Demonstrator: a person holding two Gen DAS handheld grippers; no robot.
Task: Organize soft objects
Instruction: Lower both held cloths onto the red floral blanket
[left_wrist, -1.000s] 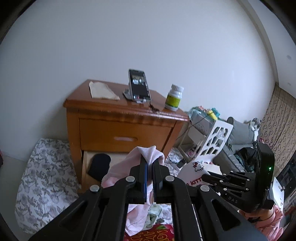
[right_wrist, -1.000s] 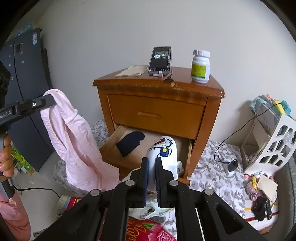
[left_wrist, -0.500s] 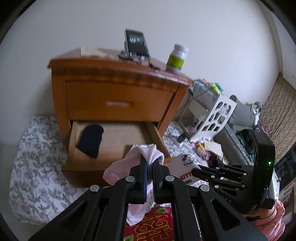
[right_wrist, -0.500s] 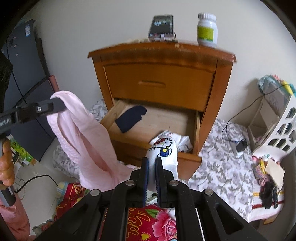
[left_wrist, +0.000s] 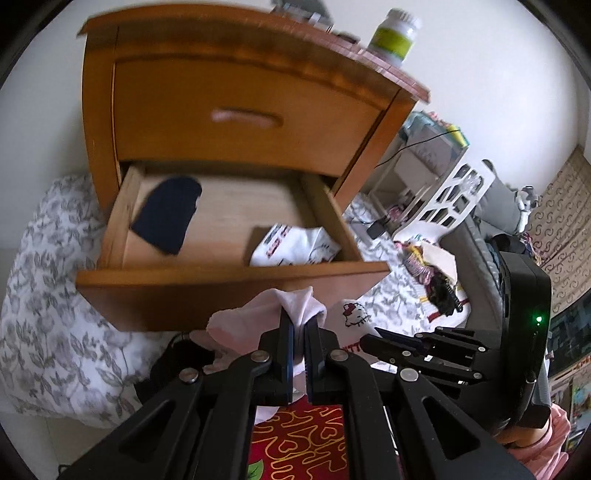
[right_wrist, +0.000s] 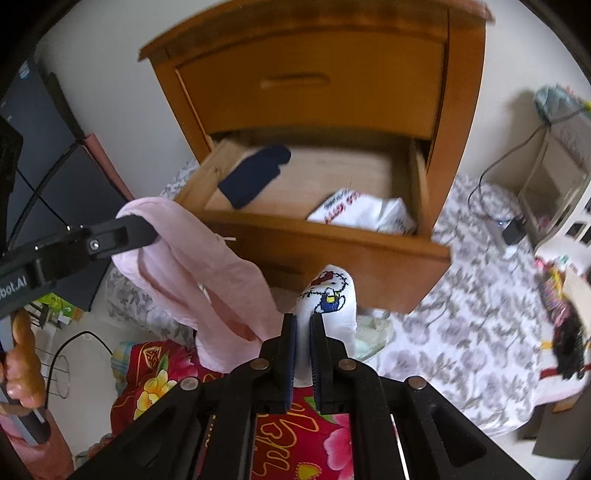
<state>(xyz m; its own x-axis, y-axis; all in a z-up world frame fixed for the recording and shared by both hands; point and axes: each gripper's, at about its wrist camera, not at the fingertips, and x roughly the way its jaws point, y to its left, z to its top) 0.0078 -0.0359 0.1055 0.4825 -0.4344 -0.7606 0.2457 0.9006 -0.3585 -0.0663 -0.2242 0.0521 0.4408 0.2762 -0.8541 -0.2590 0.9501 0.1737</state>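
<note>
My left gripper (left_wrist: 299, 325) is shut on a pink cloth (left_wrist: 295, 302), which hangs long from it in the right wrist view (right_wrist: 207, 273). My right gripper (right_wrist: 303, 325) is shut on a white Hello Kitty sock (right_wrist: 328, 295); the sock also shows in the left wrist view (left_wrist: 354, 314). Both are held just in front of the open bottom drawer (left_wrist: 229, 280) of a wooden nightstand (right_wrist: 332, 85). In the drawer lie a dark blue sock (left_wrist: 166, 214) at the left and a white printed cloth (left_wrist: 295, 247) at the right.
A green-labelled bottle (left_wrist: 395, 33) stands on the nightstand top. A grey floral sheet (right_wrist: 472, 321) and a red floral blanket (right_wrist: 303, 443) lie below. A white rack (left_wrist: 454, 195) with clutter stands at the right. A dark panel (right_wrist: 44, 147) stands at the left.
Both grippers have moved closer to the open drawer and tilted down, each still holding its cloth. The nightstand now fills more of both views.
</note>
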